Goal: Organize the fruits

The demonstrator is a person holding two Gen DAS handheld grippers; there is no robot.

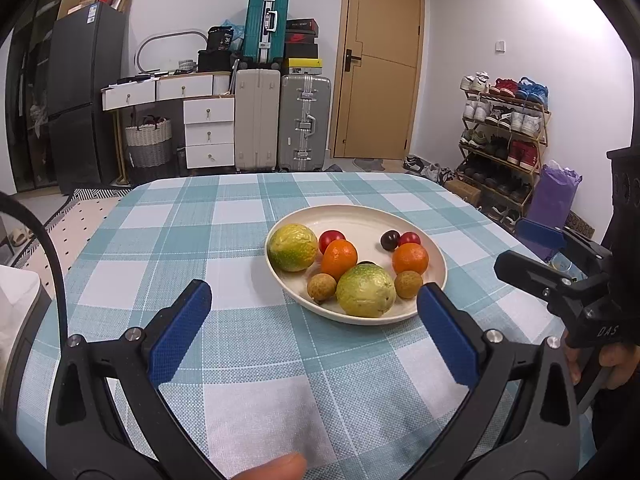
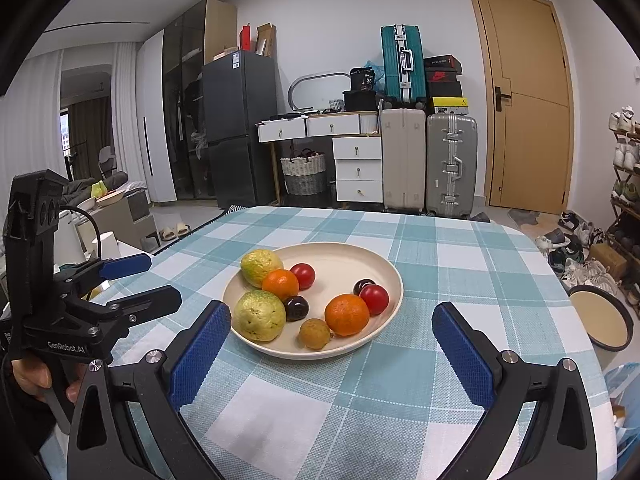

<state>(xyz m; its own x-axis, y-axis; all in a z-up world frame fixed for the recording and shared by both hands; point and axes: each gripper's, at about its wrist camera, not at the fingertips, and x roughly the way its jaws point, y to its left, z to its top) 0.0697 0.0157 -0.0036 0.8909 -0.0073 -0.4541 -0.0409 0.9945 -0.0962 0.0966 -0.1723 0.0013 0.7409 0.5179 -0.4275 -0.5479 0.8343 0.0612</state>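
The left hand-held gripper fills the bottom of the left wrist view. Its two blue pads are spread wide apart and hold nothing. The right hand-held gripper fills the bottom of the right wrist view, wide apart too and holding nothing. A hand grips its handle at the right edge.

Behind stand a teal suitcase, fridge and shoe rack.
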